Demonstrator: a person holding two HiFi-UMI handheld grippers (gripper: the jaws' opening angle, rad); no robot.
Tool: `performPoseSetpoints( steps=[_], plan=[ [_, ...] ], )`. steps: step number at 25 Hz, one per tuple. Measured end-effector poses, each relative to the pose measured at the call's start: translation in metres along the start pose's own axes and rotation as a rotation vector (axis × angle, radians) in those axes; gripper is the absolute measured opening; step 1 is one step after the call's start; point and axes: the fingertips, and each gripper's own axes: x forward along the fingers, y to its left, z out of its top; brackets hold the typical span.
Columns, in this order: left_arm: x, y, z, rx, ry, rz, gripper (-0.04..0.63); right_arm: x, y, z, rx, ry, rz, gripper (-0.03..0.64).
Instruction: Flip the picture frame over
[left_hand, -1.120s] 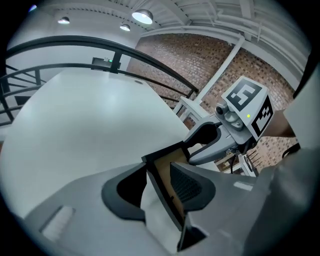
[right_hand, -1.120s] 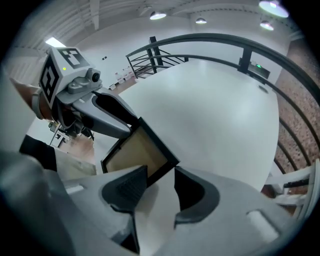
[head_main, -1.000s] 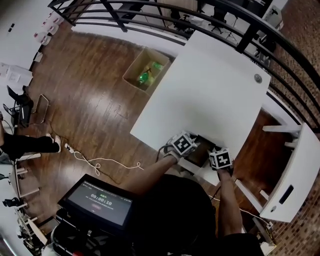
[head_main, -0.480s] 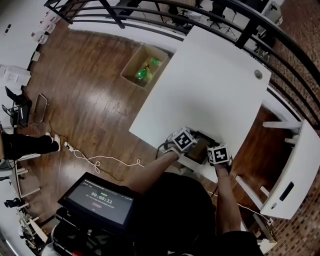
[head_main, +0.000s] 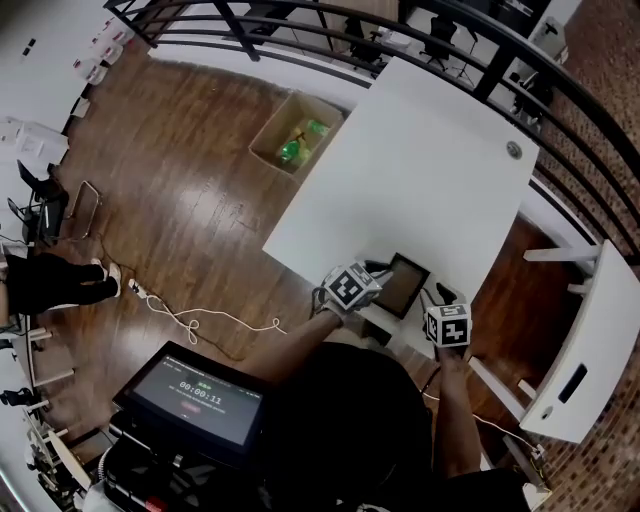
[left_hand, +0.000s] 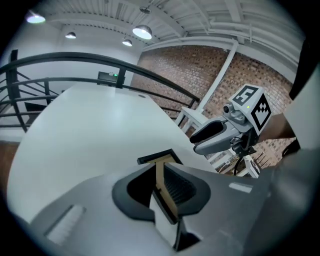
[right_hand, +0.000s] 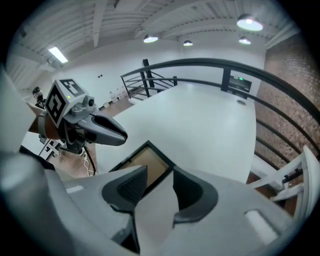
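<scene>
Frame (head_main: 402, 284): tilted up at near edge of counter (head_main: 420, 170), close to right corner. Left claw (left_hand: 161, 172): just narrowed, clamped on frame edge. Right claw (right_hand: 160, 176): wide, not pressing frame.

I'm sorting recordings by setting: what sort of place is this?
Probably a loft-style office or workshop. It has a bare brick wall, a black metal railing and a polished wooden floor. A plain white table serves as the work surface.

bright ceiling lamps (left_hand: 142, 31) light sharp frames, fisheye-warped with dark corners.
</scene>
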Motion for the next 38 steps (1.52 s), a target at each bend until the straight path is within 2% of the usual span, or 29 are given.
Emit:
performPoseSetpoints(
  steps=[1,3,8,13,19,25,29,32,38],
  plan=[
    [-0.010,-0.006,0.002,-0.002,-0.031,0.008,0.048,-0.011,0.005,0.003,-0.014,-0.041,0.007,0.146],
    [-0.031,-0.024,0.005,-0.006,-0.095,0.020,0.015,-0.036,0.019,0.002,-0.047,-0.113,0.019,0.085],
    [-0.083,-0.087,0.012,-0.032,-0.241,0.019,0.015,-0.096,0.052,-0.013,-0.124,-0.257,0.056,-0.006],
    [-0.130,-0.133,0.005,0.022,-0.357,0.061,0.015,-0.137,0.085,-0.027,-0.211,-0.365,0.105,-0.006],
    [-0.184,-0.182,-0.002,0.049,-0.459,0.111,0.015,-0.185,0.121,-0.042,-0.316,-0.433,0.127,-0.006],
    [-0.230,-0.199,-0.025,0.077,-0.544,0.150,0.014,-0.205,0.170,-0.040,-0.369,-0.523,0.159,-0.006],
    [-0.270,-0.212,-0.051,0.094,-0.612,0.155,0.014,-0.219,0.215,-0.044,-0.400,-0.544,0.162,-0.006],
    [-0.302,-0.227,-0.075,0.080,-0.660,0.136,0.014,-0.229,0.250,-0.053,-0.412,-0.550,0.156,-0.006],
    [-0.350,-0.267,-0.142,0.062,-0.716,0.114,0.014,-0.249,0.320,-0.101,-0.422,-0.558,0.154,-0.006]
  ],
)
